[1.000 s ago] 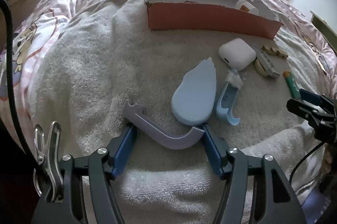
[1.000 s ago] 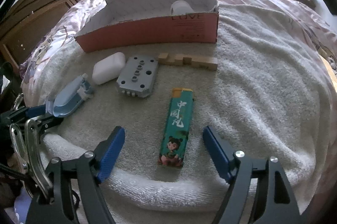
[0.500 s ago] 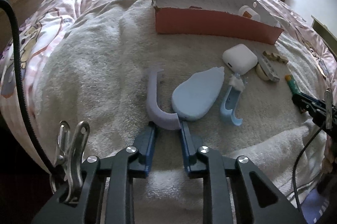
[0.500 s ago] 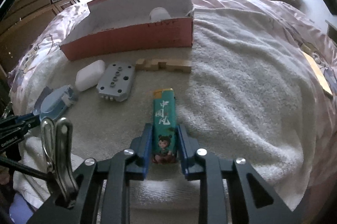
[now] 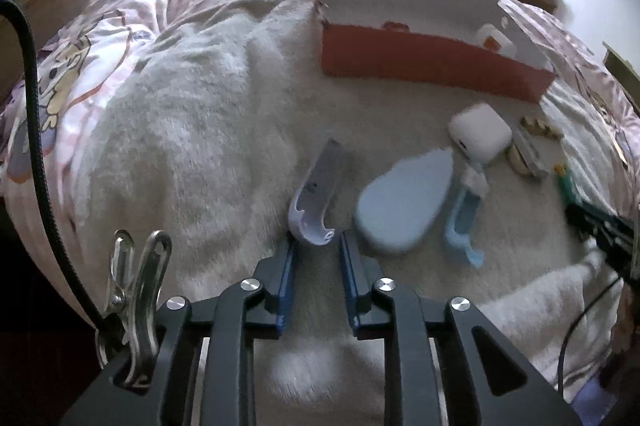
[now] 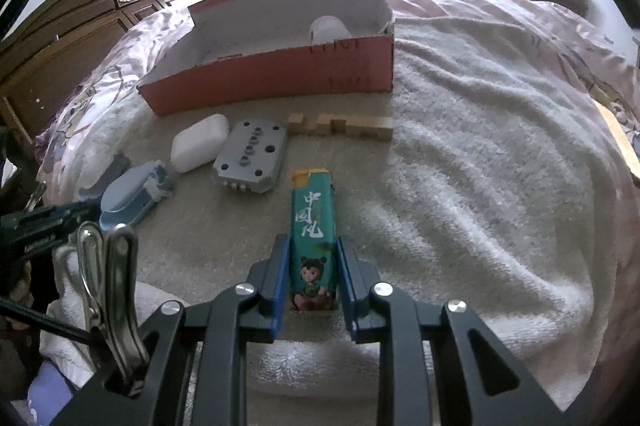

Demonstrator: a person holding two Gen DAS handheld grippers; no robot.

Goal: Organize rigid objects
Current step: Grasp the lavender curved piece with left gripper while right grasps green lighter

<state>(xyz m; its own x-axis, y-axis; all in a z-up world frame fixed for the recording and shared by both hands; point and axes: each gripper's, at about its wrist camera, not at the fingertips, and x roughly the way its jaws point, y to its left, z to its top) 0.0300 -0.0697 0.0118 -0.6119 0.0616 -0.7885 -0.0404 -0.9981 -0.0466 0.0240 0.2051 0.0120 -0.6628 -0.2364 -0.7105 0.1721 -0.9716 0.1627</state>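
My left gripper [image 5: 316, 246] is shut on one end of a curved lavender plastic piece [image 5: 316, 198], which stands up from the towel. Right of it lie a light blue oval piece [image 5: 404, 202] and a blue curved piece [image 5: 464, 222]. My right gripper [image 6: 314, 254] is shut on a green lighter [image 6: 313, 226] with a cartoon print, pointing away from me. An open red cardboard box [image 6: 280, 70] sits beyond, with a white bottle [image 6: 328, 28] inside; the box also shows in the left wrist view [image 5: 424, 58].
A white earbud case [image 6: 200, 142], a grey perforated block [image 6: 254, 154] and a notched wooden piece [image 6: 340, 124] lie in front of the box on a beige towel [image 6: 480, 166]. A pink quilt [image 5: 120, 38] and a dark wooden headboard [image 6: 80, 26] lie to the left.
Both grippers closed from open: the left onto the lavender piece, turning it upright; the right onto the lighter. Both have since lifted slightly.
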